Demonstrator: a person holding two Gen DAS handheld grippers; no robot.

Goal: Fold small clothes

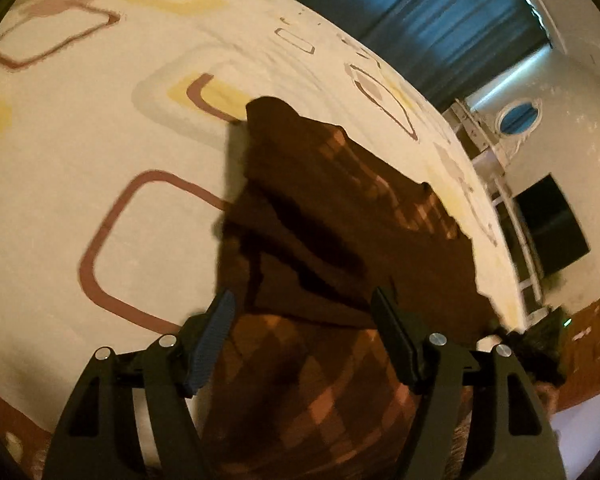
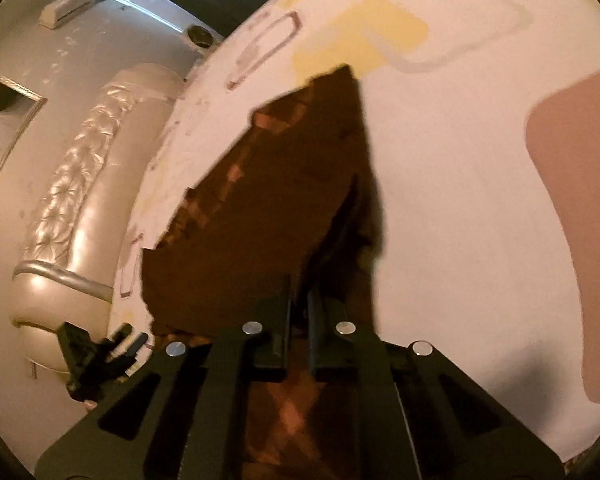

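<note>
- Cream bedsheet [image 1: 80,152] with brown and yellow rounded squares, spread wide.
- Brown checked garment [image 1: 320,208], partly folded on the sheet near both grippers; probably light, soft, floppy; best taken at near hem or corners.
- Left gripper [image 1: 304,312] spread wide above the near edge, gripping nothing.
- Right gripper [image 2: 298,312] clamped on the near fold.
</note>
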